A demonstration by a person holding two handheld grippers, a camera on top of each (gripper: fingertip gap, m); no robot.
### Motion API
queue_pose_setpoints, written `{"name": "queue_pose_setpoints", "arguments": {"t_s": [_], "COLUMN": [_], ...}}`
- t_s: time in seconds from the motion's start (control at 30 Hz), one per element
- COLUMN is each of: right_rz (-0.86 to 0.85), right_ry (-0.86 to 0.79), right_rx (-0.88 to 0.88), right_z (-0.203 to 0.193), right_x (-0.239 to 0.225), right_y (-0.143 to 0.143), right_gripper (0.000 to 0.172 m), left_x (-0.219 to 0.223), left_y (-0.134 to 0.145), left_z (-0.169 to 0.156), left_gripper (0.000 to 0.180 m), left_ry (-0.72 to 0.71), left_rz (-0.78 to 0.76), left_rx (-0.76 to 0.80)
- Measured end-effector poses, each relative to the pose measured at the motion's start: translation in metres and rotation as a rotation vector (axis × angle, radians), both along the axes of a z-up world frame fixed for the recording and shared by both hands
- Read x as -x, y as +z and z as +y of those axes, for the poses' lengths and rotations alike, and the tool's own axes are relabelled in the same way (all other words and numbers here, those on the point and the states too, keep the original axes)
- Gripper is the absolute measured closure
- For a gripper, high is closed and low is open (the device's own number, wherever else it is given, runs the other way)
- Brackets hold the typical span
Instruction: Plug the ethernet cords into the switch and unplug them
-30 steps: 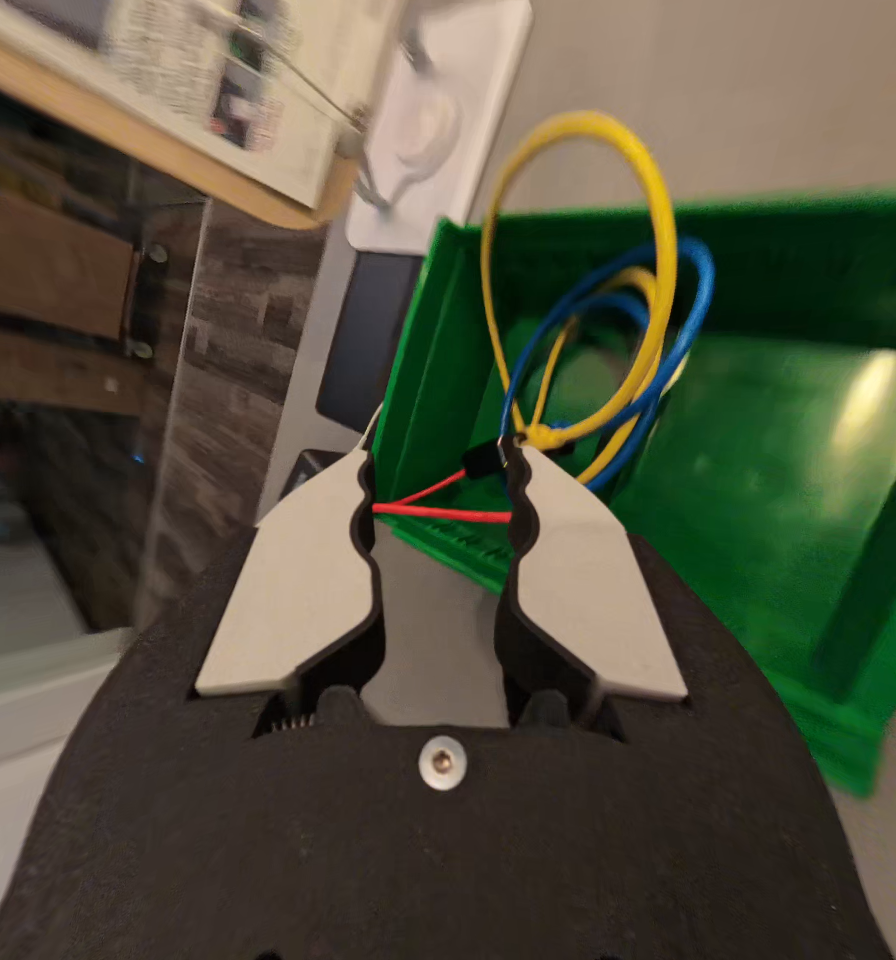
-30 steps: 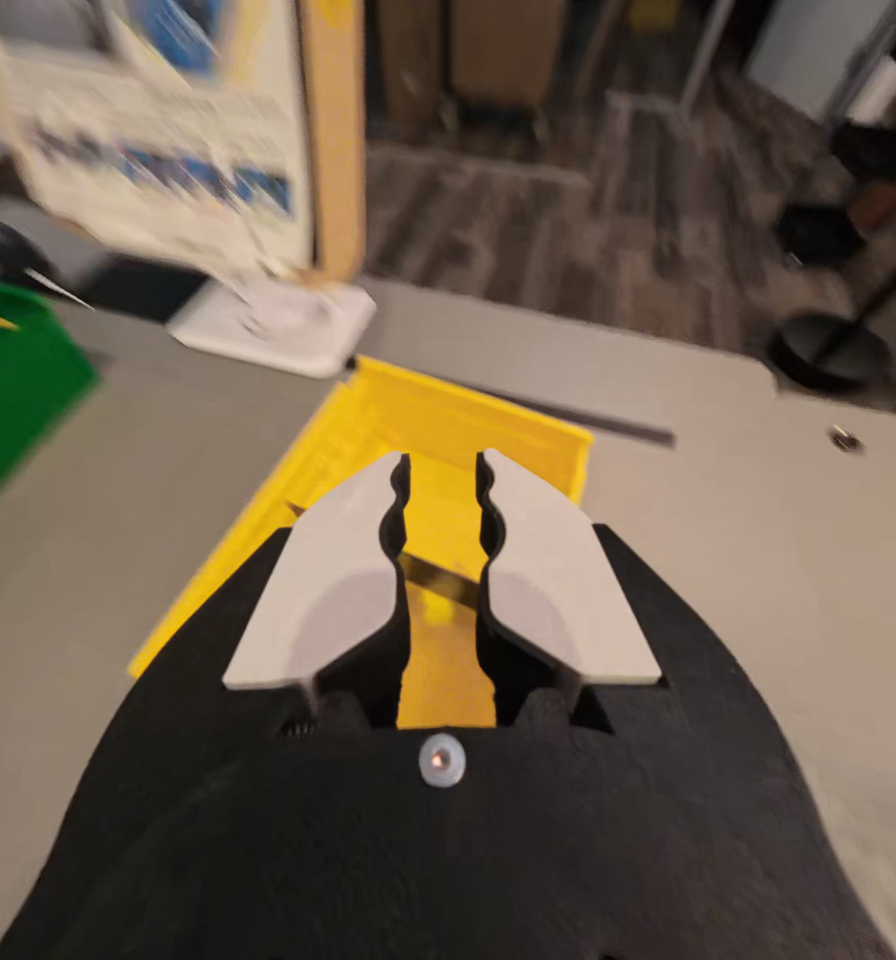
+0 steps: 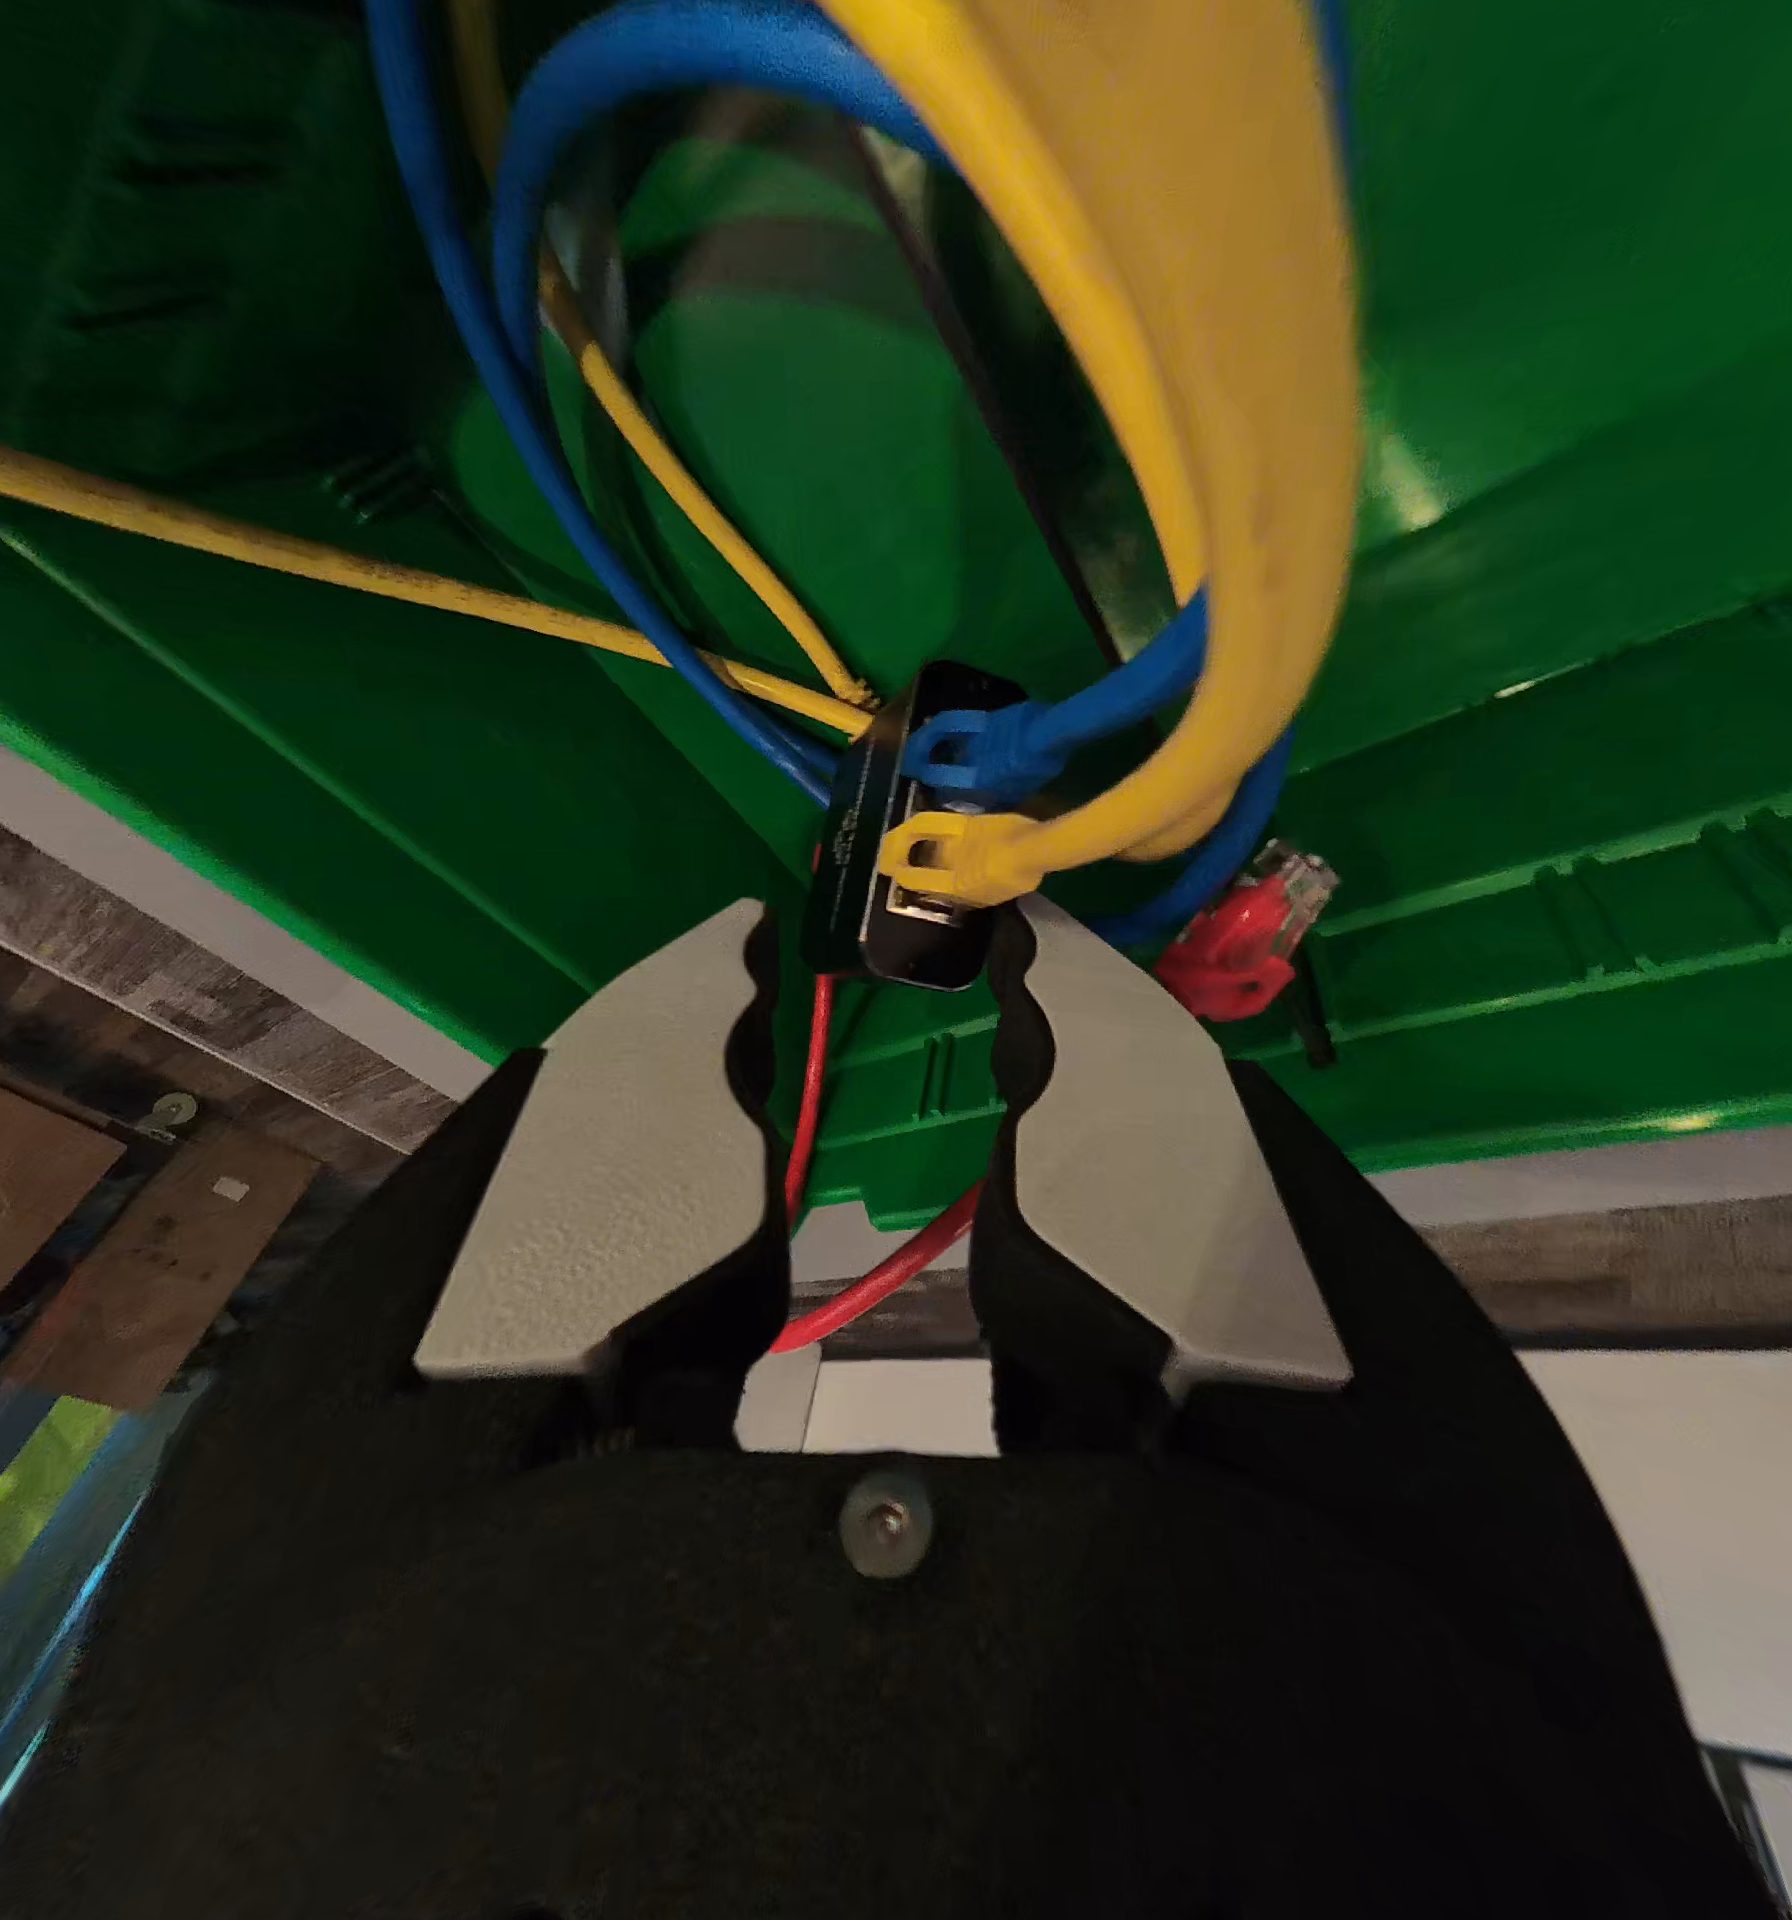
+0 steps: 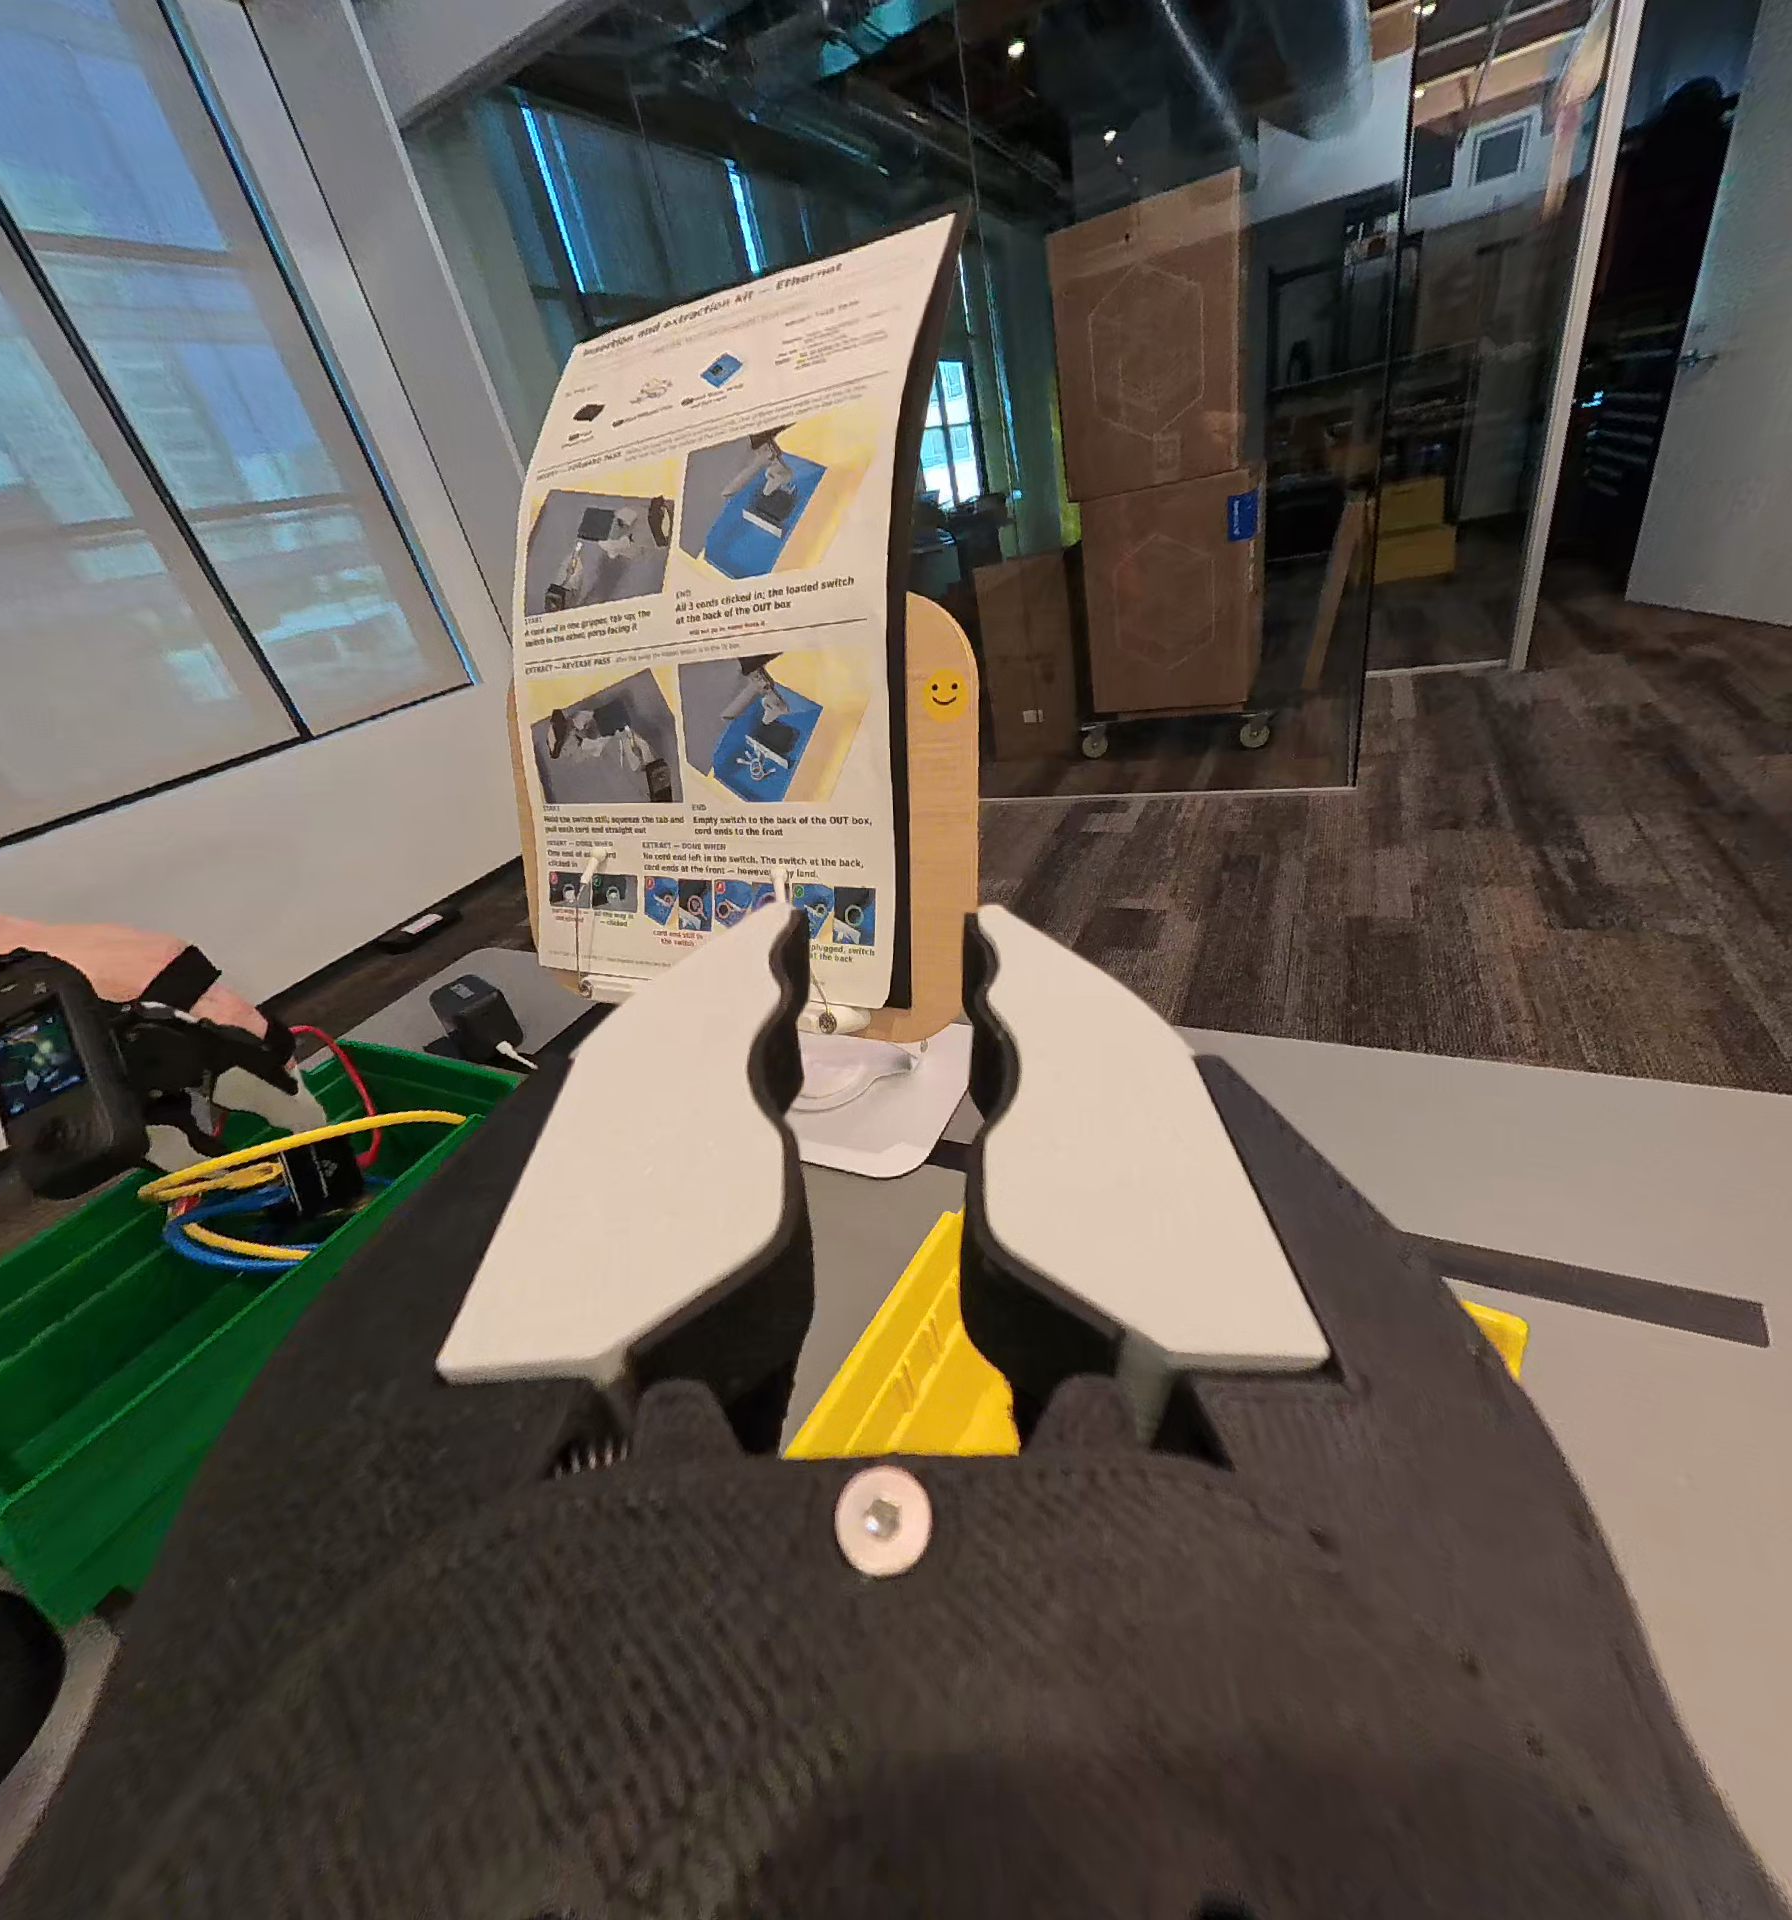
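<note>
In the left wrist view, the green bin fills the upper frame, its wall slanting down from the left. Blue and yellow cord loops rise out of it. The black switch stands on end in the middle. A blue plug sits in a port, with a yellow plug in the one just below. The port nearest the camera is free. The left gripper is partly open with the switch's near end between its tips. A sliver of gap shows at the left pad, so the pads are not clamped on it. The right pad is at the switch's corner. A red cord runs down between the fingers. Its red plug lies loose on the bin to the right, just beside the right finger.

In the right wrist view, a hand at far left holds the left gripper over the green bin, with the switch and cord loops at its tips. A printed sheet stands on a stand at centre. The right gripper faces it, partly open with nothing between its pads. Below it a yellow bin sits on the grey table.
</note>
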State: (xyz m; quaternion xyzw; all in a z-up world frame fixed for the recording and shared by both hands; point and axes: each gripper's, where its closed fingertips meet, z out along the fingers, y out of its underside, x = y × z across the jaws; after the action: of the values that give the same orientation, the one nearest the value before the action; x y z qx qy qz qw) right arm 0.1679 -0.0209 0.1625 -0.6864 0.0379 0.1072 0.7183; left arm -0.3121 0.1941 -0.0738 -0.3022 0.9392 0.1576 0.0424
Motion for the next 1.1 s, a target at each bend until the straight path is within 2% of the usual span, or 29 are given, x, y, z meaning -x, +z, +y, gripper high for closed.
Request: {"name": "queue_pose_setpoints", "arguments": {"t_s": [0.1, 0.37, 0.73, 0.87, 1.1], "right_rz": [0.001, 0.034, 0.066, 0.063, 0.081], "right_ry": [0.001, 0.017, 0.063, 0.07, 0.112], "right_rx": [-0.008, 0.009, -0.013, -0.019, -0.021], "right_z": [-0.001, -0.001, -0.005, -0.005, 0.0], "right_x": [0.0, -0.003, 0.002, 0.003, 0.01], "right_y": [0.001, -0.003, 0.002, 0.003, 0.002], "right_gripper": [0.143, 0.143, 0.143, 0.143, 0.143], "left_x": [0.006, 0.006, 0.005, -0.001, -0.01], "left_y": [0.0, -0.01, -0.011, 0.003, 0.056], "left_z": [0.001, -0.004, 0.001, 0.001, 0.01], "left_gripper": [0.146, 0.145, 0.152, 0.153, 0.155], "left_ry": [-0.025, 0.036, -0.016, 0.007, 0.126], "left_rz": [0.067, 0.112, 0.089, 0.025, -0.126], "left_rx": [-0.024, 0.003, -0.098, -0.118, -0.158]}}
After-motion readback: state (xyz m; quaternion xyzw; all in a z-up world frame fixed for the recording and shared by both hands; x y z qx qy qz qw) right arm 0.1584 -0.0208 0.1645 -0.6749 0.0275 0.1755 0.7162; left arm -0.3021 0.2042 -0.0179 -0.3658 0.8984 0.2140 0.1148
